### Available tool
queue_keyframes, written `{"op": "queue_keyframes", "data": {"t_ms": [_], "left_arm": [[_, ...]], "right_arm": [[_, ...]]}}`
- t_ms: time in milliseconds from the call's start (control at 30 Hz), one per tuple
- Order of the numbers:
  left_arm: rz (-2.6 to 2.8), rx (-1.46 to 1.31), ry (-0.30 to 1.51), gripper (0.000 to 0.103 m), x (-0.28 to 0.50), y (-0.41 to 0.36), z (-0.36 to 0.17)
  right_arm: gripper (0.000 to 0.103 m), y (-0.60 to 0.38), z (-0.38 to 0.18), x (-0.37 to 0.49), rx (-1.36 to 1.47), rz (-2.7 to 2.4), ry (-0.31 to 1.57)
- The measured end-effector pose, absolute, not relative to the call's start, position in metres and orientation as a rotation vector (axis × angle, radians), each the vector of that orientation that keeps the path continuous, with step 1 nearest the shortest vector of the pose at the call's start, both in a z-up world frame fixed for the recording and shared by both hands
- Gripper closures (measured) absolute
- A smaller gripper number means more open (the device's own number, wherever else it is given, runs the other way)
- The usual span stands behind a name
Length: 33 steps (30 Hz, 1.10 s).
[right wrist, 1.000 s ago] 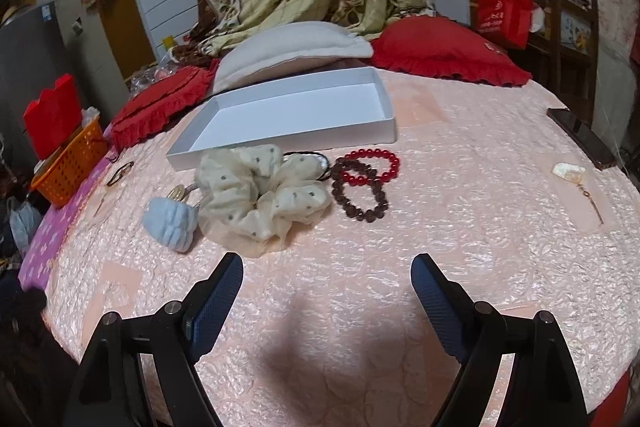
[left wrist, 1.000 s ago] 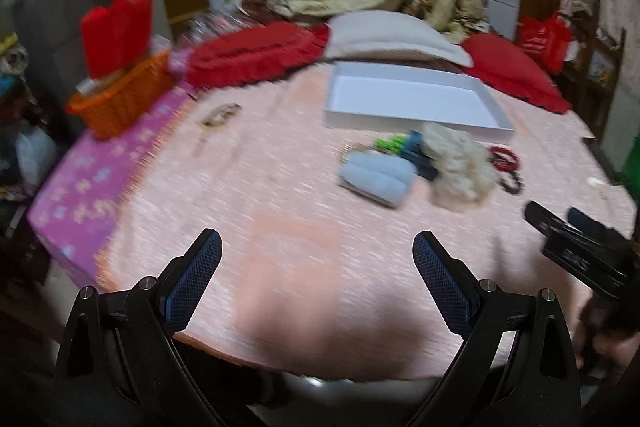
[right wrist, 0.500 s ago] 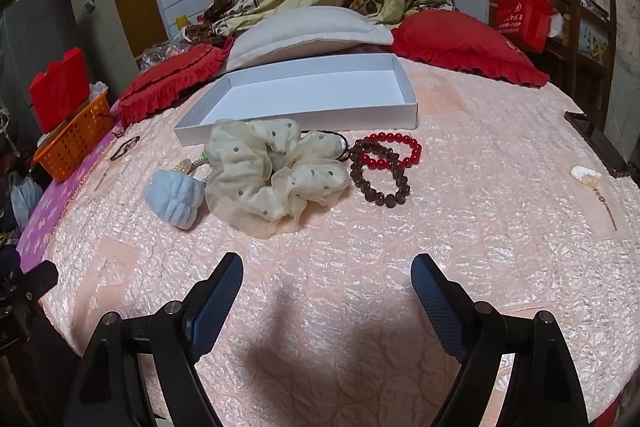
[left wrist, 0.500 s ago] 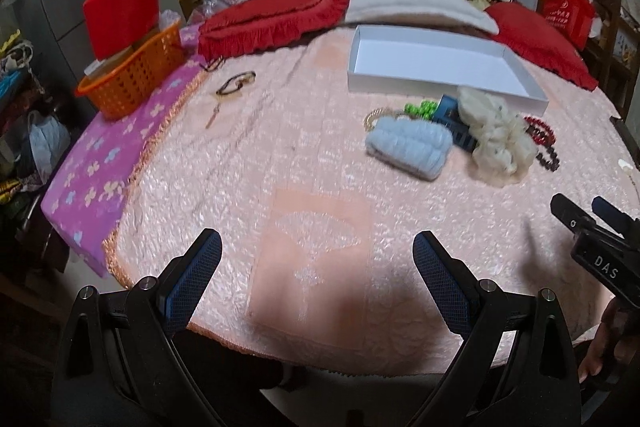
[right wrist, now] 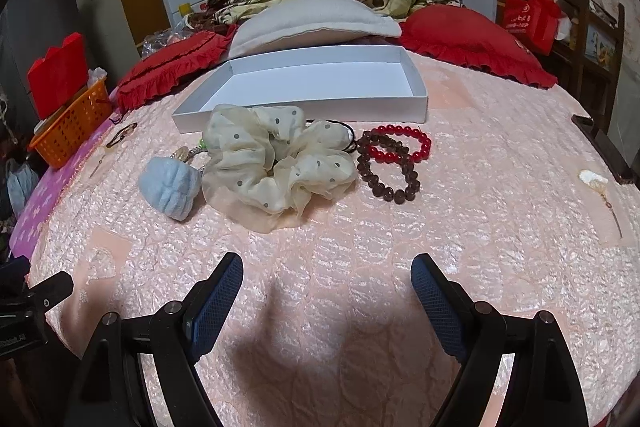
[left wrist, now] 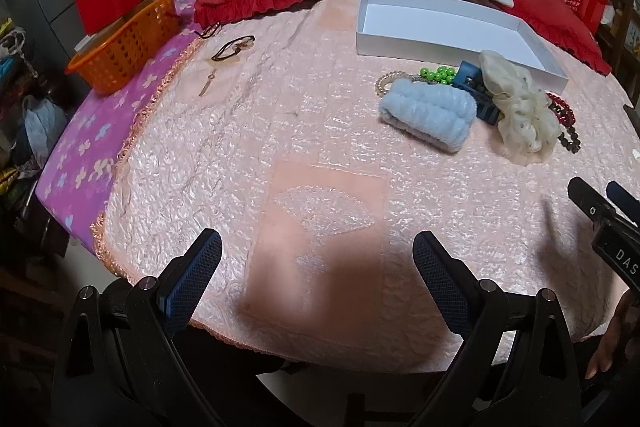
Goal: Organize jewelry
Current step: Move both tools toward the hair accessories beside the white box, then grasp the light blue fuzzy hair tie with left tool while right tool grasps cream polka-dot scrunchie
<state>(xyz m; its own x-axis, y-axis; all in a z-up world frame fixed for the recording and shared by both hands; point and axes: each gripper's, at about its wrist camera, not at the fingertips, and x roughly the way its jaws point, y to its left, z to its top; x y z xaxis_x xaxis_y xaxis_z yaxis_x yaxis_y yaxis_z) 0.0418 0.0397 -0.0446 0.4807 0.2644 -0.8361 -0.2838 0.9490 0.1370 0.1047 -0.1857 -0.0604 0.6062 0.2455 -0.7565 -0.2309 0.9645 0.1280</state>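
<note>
An empty white box [right wrist: 320, 79] [left wrist: 452, 27] lies at the back of the pink bed cover. In front of it lie a cream dotted scrunchie [right wrist: 276, 163] [left wrist: 520, 111], a pale blue fluffy band [right wrist: 170, 185] [left wrist: 428, 113], a red bead bracelet [right wrist: 400, 147] and a dark brown bead bracelet [right wrist: 386, 169]. Green beads [left wrist: 438, 73], a pearl bracelet [left wrist: 386, 81] and a blue claw clip [left wrist: 476, 91] lie by the blue band. My left gripper [left wrist: 316, 267] is open and empty above the near edge. My right gripper [right wrist: 326, 291] is open and empty, short of the scrunchie.
An orange basket [left wrist: 124, 43] with a red bag stands far left. A dark hair tie [left wrist: 232, 49] and a pin [left wrist: 208, 83] lie left of centre. A pale hairpin [right wrist: 596, 183] lies at the right. Red cushions [right wrist: 472, 43] and a grey pillow [right wrist: 312, 23] line the back.
Both grippers have moved forward and closer to the bed cover; the items look nearer. Both stay open and empty.
</note>
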Motion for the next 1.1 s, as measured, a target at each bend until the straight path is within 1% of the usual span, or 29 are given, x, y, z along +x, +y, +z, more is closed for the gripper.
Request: {"op": "queue_keyframes", "data": {"t_ms": [133, 267, 367, 533, 800, 867, 900, 1067, 1100], "left_arm": [[0.323, -0.039, 1.023, 0.006, 0.047, 0.046, -0.048], [0.319, -0.054, 1.006, 0.006, 0.057, 0.056, -0.043], [0.296, -0.079, 0.980, 0.006, 0.072, 0.067, -0.034], [0.225, -0.139, 0.966, 0.006, 0.108, 0.076, -0.028], [0.090, -0.129, 1.014, 0.006, 0.157, 0.063, -0.054], [0.055, -0.126, 1.033, 0.010, 0.165, 0.059, -0.062], [0.025, -0.133, 1.045, 0.017, 0.169, 0.057, -0.066], [-0.066, -0.183, 1.074, 0.033, 0.181, 0.054, -0.078], [-0.079, -0.196, 1.074, 0.043, 0.181, 0.053, -0.078]], "right_arm": [[0.018, -0.181, -0.060, 0.111, 0.009, 0.299, 0.877], [0.022, -0.177, -0.057, 0.120, 0.019, 0.344, 0.877], [0.027, -0.177, -0.053, 0.136, 0.052, 0.371, 0.887], [0.027, -0.177, -0.048, 0.162, 0.135, 0.397, 0.900], [0.027, -0.153, -0.055, 0.190, 0.108, 0.446, 0.928], [0.027, -0.150, -0.061, 0.195, 0.105, 0.447, 0.942], [0.027, -0.149, -0.064, 0.198, 0.104, 0.446, 0.950], [0.027, -0.151, -0.076, 0.202, 0.113, 0.441, 0.973], [0.028, -0.151, -0.077, 0.202, 0.115, 0.443, 0.972]]}}
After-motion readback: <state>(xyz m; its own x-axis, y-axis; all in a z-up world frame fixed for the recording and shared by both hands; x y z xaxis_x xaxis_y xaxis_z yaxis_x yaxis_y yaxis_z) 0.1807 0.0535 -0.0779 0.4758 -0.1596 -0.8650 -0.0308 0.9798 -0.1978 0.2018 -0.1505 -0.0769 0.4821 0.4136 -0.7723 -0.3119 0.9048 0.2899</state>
